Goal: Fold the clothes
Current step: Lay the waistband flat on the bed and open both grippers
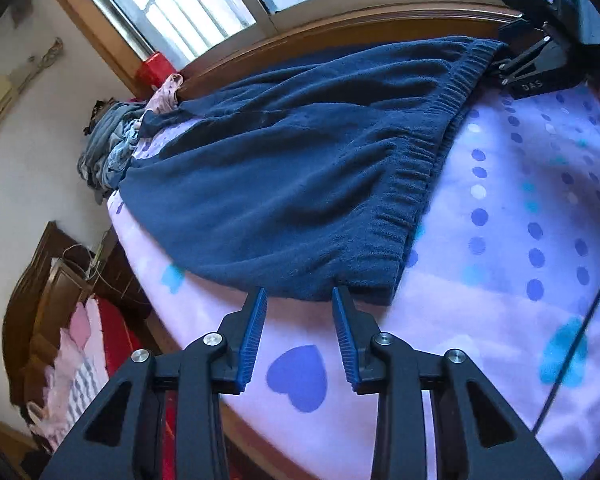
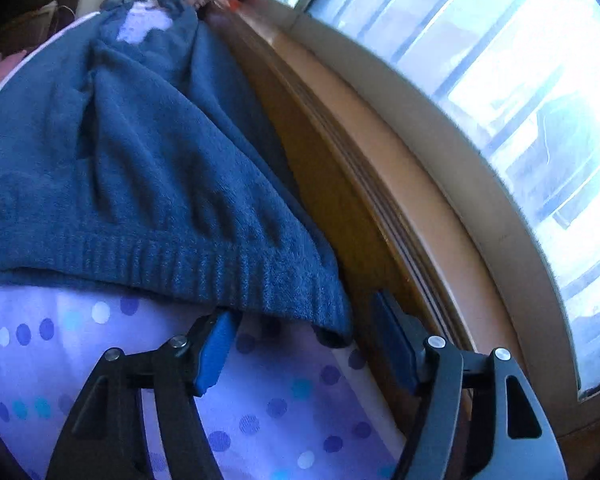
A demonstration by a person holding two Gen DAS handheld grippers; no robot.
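With both jaws apart at the sweater's (image 1: 284,168) hem, I should pinch its corners evenly: left gripper (image 1: 299,300) narrow, right gripper (image 2: 304,320) wide.

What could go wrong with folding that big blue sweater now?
Both grippers are open at the dark blue sweater's ribbed hem, holding nothing.

1. The left gripper sits at the hem corner on the heart-print sheet; closing might pinch sheet too.
2. The right gripper is beside the wooden bed frame; its outer finger may bump it.
3. The sweater lies wrinkled, so a fold could come out uneven.
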